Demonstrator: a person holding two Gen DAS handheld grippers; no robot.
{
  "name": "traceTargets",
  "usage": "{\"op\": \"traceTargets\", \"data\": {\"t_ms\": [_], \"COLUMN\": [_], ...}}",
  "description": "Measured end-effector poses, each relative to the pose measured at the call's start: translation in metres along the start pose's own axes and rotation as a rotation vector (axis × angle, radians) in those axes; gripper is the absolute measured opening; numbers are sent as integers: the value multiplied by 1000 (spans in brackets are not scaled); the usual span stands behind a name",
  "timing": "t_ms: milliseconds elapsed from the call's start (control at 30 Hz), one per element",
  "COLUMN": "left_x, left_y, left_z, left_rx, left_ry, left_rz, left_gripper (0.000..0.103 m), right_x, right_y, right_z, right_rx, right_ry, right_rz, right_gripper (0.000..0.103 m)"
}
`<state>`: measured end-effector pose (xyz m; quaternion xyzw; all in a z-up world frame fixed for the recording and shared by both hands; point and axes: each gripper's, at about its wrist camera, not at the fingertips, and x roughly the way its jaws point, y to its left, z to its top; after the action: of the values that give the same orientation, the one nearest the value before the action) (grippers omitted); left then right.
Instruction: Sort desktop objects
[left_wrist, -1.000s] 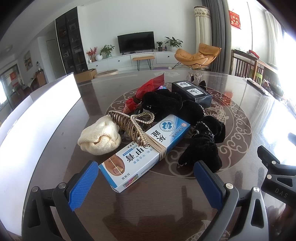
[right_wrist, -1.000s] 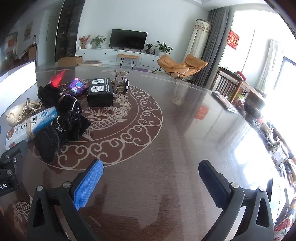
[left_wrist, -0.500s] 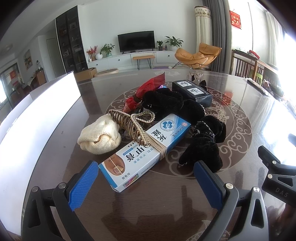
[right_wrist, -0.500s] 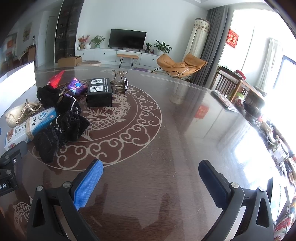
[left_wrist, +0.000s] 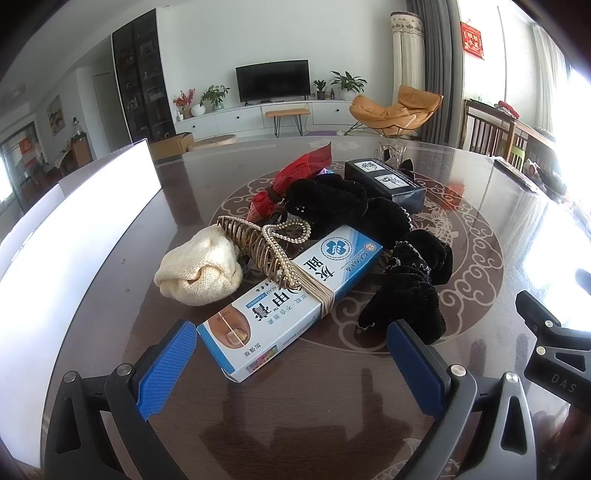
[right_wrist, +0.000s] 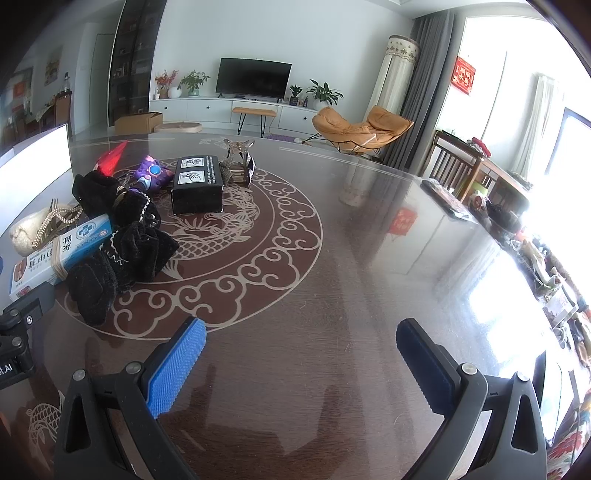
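So, here's how things sit for you right now:

1. Your left gripper (left_wrist: 291, 363) is spread wide and holding nothing. It hangs low over the table (left_wrist: 332, 424), and the near end of the blue and white box (left_wrist: 291, 299) lies between its blue pads (left_wrist: 168, 369), not pinched.
2. That box lies flat and slanted across the pile, with a band of tan string wound round its middle. A gold hair claw (left_wrist: 258, 247) with a beaded edge lies partly on top of it.
3. Just left of the box, and touching the claw, there's a cream knitted bundle (left_wrist: 201, 273).
4. On the right side of the box you've got black velvet scrunchies (left_wrist: 410, 291) heaped up, running back toward a red packet (left_wrist: 291, 177) and a black box (left_wrist: 384, 182) with white labels on top.
5. Your right gripper (right_wrist: 301, 365) is also spread wide with nothing in it, over a bare stretch of table well to the right of the pile.
6. From the right wrist view, a purple toy (right_wrist: 151, 175) sits just left of the black box, and a small dark holder (right_wrist: 238, 162) sits behind it. I can't tell what that holder is
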<state>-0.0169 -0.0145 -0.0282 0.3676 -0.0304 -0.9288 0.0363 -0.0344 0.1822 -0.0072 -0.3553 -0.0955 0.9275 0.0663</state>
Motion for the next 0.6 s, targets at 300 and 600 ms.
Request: {"op": "traceTargets", "data": {"t_ms": [300,600], "left_x": [0,0], "left_y": [-1,-2], "left_z": [-1,-2], "left_rx": [0,-2], "left_ry": [2,5], "left_rz": [-3,-5], "left_gripper": [103,103], "right_x": [1,1], "right_y": [-1,-4], "right_z": [0,0], "right_rx": [5,13], "right_ry": [4,12], "right_rz": [2,6], "right_gripper": [103,103]}}
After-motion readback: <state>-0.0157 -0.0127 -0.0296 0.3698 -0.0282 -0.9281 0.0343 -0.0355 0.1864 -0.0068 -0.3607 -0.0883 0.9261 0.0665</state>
